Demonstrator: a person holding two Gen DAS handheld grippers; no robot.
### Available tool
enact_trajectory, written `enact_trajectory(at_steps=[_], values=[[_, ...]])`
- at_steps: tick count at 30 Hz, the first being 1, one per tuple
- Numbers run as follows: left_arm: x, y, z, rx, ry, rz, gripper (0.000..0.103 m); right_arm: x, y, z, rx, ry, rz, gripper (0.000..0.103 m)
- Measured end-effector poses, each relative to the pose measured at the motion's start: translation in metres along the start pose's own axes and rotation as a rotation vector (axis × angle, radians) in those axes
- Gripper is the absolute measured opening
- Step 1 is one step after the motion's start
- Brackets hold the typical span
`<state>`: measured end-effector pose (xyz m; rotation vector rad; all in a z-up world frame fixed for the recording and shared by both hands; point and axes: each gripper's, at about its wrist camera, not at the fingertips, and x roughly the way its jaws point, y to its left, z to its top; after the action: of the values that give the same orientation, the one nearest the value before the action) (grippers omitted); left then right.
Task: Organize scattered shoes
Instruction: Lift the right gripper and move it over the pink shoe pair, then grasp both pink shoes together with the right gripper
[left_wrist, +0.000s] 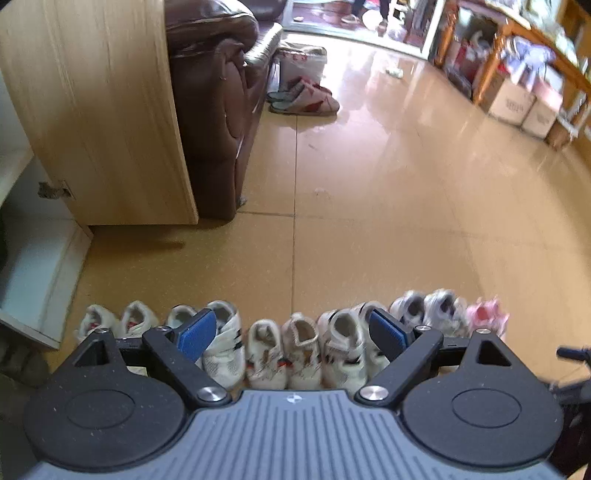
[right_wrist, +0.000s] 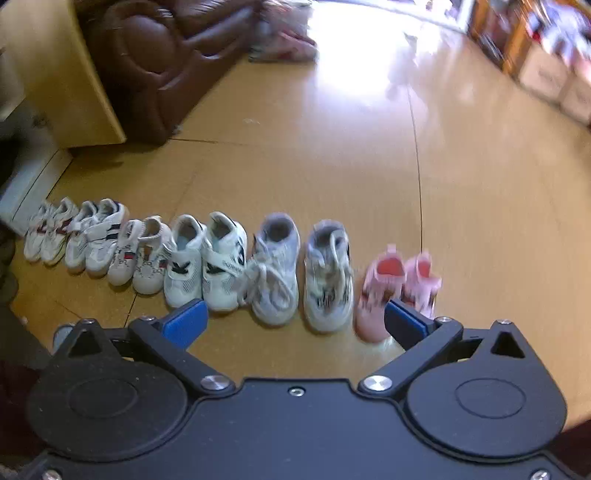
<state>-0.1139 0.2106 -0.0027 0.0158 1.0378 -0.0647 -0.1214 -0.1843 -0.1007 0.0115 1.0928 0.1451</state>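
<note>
Several small children's shoes stand in one row on the tan floor, toes toward me. In the right wrist view the row runs from white pairs (right_wrist: 55, 230) at the left, through a grey laced pair (right_wrist: 277, 269), to a pink pair (right_wrist: 399, 288) at the right end. My right gripper (right_wrist: 293, 326) hangs open above the floor in front of the grey pair, nothing between its blue pads. In the left wrist view my left gripper (left_wrist: 291, 336) is open over the white pairs (left_wrist: 280, 350) in the row's middle, holding nothing. The pink pair (left_wrist: 485, 314) shows at the right.
A wooden cabinet panel (left_wrist: 96, 110) and a brown leather sofa (left_wrist: 218, 110) stand at the left. A pair of slippers (left_wrist: 306, 99) lies beside the sofa further off. Cardboard boxes (left_wrist: 521, 107) under wooden shelves line the far right. A wide stretch of floor (left_wrist: 388, 206) lies beyond the row.
</note>
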Motion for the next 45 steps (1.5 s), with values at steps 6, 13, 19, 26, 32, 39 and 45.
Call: enact_trajectory(at_steps=[6, 13, 19, 26, 32, 39, 45], values=[[-0.023, -0.017, -0.021, 0.045, 0.065, 0.117, 0.090, 0.035, -0.008, -0.005, 0.107, 0.040, 0.064, 0.103], [-0.016, -0.030, -0.022, 0.047, 0.074, 0.066, 0.090, 0.072, -0.024, -0.008, 0.040, 0.077, -0.049, 0.103], [0.026, -0.040, -0.020, 0.116, 0.122, 0.016, 0.090, 0.103, -0.054, -0.005, -0.030, 0.100, -0.104, 0.091], [0.030, -0.039, 0.014, 0.079, 0.071, -0.022, 0.090, 0.154, -0.119, 0.018, 0.015, 0.124, -0.146, 0.058], [0.029, -0.032, 0.019, 0.040, 0.065, -0.019, 0.090, 0.182, -0.147, 0.027, 0.075, 0.133, -0.125, 0.038], [0.035, -0.035, 0.019, 0.039, 0.067, -0.026, 0.090, 0.199, -0.152, 0.038, 0.093, 0.142, -0.096, 0.038], [0.033, -0.037, 0.021, 0.034, 0.059, -0.027, 0.090, 0.218, -0.163, 0.039, 0.089, 0.188, -0.086, 0.038]])
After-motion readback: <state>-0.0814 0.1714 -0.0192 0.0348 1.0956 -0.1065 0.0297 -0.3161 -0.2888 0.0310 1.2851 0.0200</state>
